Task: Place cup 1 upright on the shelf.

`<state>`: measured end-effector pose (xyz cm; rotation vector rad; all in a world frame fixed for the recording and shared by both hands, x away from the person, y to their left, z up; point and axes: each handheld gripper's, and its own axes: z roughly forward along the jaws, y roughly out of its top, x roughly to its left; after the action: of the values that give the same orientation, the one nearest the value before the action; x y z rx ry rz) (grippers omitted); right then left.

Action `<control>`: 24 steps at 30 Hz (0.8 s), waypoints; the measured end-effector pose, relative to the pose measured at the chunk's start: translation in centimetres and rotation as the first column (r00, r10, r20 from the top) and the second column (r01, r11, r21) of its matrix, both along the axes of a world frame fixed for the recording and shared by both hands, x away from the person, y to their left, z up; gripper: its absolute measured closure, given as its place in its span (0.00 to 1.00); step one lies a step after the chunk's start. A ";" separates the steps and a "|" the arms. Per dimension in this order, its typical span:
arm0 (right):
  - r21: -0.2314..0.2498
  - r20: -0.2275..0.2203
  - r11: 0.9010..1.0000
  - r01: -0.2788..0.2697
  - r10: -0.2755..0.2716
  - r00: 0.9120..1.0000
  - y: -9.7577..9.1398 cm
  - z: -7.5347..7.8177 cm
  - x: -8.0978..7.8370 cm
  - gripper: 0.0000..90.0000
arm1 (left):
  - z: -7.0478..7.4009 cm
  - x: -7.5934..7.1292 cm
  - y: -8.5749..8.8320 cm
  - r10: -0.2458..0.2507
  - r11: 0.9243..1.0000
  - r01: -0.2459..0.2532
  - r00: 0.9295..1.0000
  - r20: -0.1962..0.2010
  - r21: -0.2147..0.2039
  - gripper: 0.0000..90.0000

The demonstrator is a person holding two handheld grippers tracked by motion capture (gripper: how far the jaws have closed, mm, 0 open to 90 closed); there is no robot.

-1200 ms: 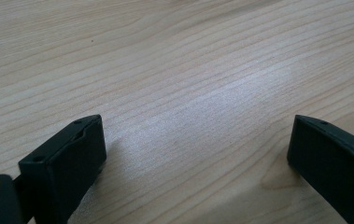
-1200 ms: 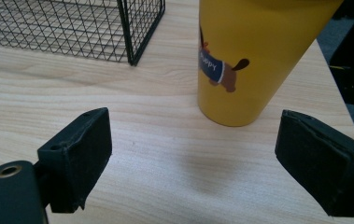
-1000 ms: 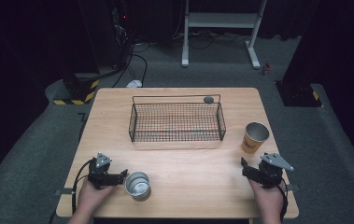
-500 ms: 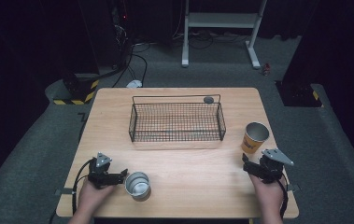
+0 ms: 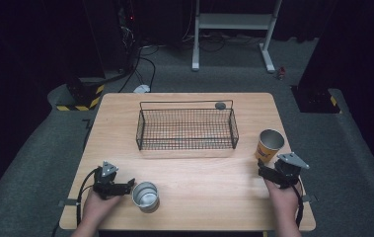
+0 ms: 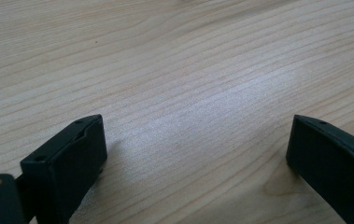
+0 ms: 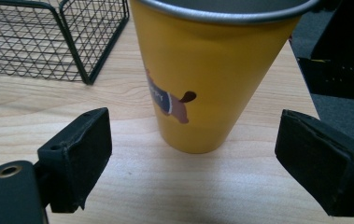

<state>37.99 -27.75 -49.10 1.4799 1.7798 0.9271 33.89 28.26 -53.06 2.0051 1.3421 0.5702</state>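
Table point(image 5: 199, 173) light wood, bare grain, dark room, grey carpet, cables behind. Right gripper point(image 5: 266, 170) jaws released, just short of yellow cup point(image 5: 269, 144) at right edge. Left gripper point(image 5: 128, 186) jaws released beside steel cup point(image 5: 145, 195). Wire basket point(image 5: 186, 129) mid-table

No words, brand names or numbers can be read anywhere. The yellow cup point(image 7: 212, 74) bears a small printed figure of a brown dog in a blue coat, with no lettering legible on it. Yellow-and-black hazard stripes point(image 5: 78, 104) mark a floor piece left of the bench.
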 end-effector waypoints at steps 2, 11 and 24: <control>-0.015 0.006 1.000 0.011 -0.011 1.000 0.1 0.2 0.2 0.11 | 0.0 0.0 0.0 0.000 1.000 0.000 1.000 0.000 0.000 0.06; -0.005 0.016 0.999 0.033 -0.033 0.999 0.5 0.8 1.5 0.11 | 0.0 0.0 0.0 0.005 1.000 -0.005 1.000 -0.003 0.000 0.06; -0.004 0.017 1.000 0.030 -0.030 0.999 0.3 1.4 3.5 0.11 | 0.0 0.0 0.0 0.001 1.000 -0.001 1.000 -0.002 0.002 0.05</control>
<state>41.52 -27.43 -47.68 1.4878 1.7413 0.9178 33.89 28.28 -53.05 2.0074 1.3444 0.5701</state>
